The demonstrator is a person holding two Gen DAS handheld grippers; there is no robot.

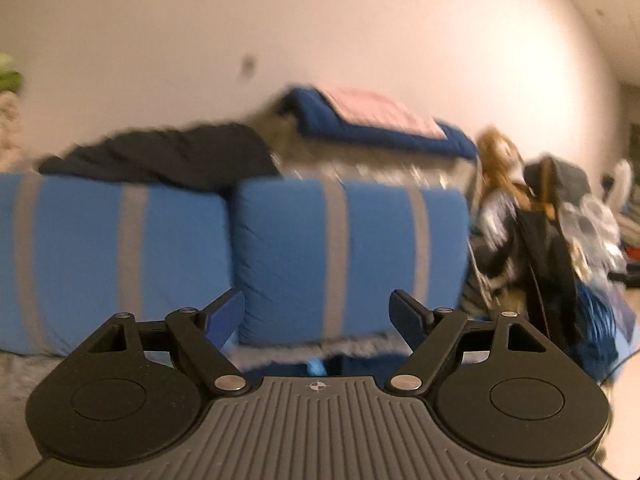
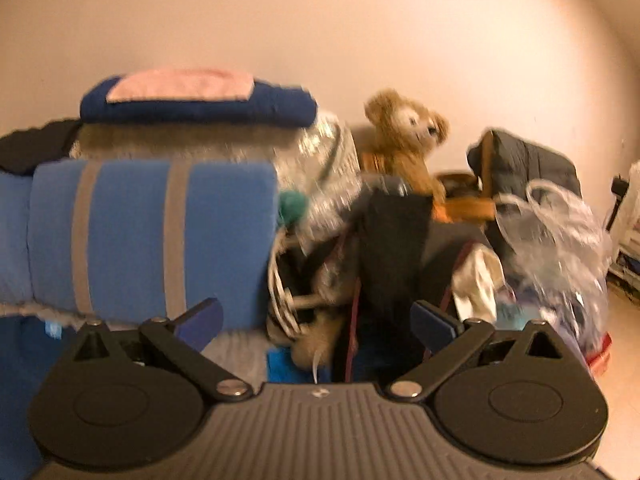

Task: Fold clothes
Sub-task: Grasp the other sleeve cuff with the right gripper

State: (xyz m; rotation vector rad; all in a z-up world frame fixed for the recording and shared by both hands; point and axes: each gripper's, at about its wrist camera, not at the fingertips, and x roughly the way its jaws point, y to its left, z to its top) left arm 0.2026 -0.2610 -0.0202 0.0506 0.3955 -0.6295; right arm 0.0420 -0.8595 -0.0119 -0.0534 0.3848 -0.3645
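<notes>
My left gripper stands open with nothing between its blue pads, raised in front of two blue pillows. A strip of dark blue cloth shows just below its fingers, apart from them. A black garment lies loose on top of the pillows. Behind it sits a folded stack, a pink cloth on a dark blue one. My right gripper is also open and holds nothing. The same stack, pink cloth over dark blue cloth, lies at its upper left. Both views are blurred.
Blue pillows with grey stripes stand against the wall. To their right is a cluttered heap: a brown teddy bear, a hanging black cloth, a clear plastic bag and a dark bag.
</notes>
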